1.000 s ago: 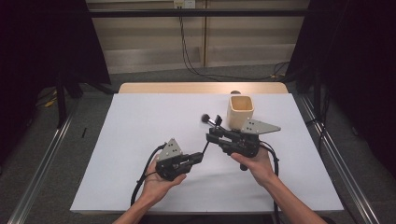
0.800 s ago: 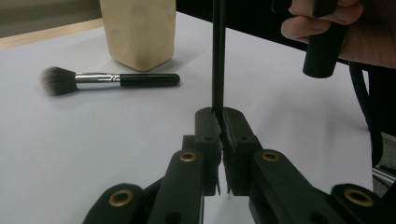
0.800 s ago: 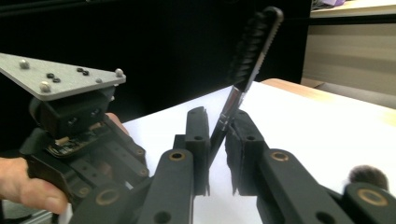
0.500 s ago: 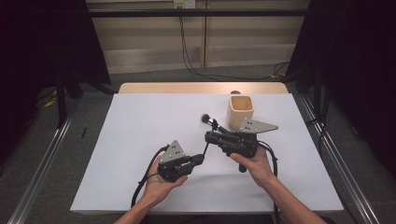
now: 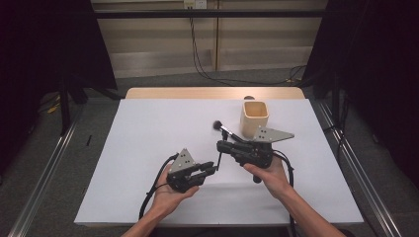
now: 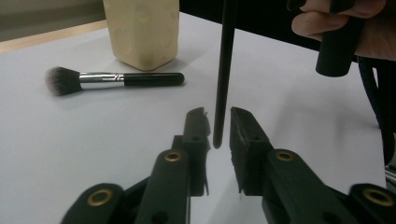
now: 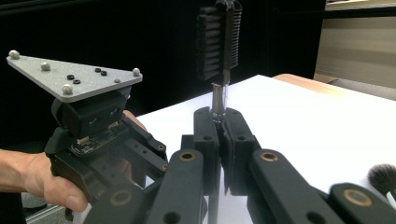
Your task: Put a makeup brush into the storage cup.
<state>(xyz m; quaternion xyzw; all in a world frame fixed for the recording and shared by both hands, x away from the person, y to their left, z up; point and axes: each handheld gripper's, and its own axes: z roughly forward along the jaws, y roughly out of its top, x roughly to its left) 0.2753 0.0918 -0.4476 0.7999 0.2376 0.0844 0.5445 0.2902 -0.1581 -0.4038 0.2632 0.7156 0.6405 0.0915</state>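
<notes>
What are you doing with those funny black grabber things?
A person holds a grabber in each hand over a white table. The right gripper has its jaws shut on a thin brush with a comb-like head. The brush's black handle end hangs between the left gripper jaws, which have just been opening and aren't pressing on it. It looks like a handover. A fluffy makeup brush lies on the table beside a beige cup.

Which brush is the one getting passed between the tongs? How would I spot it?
Start at the beige cup on the white table; just in front of it the right tongs pinch a thin black brush. Its head is a flat comb with bristles, unlike the fluffy round brush lying by the cup.
</notes>
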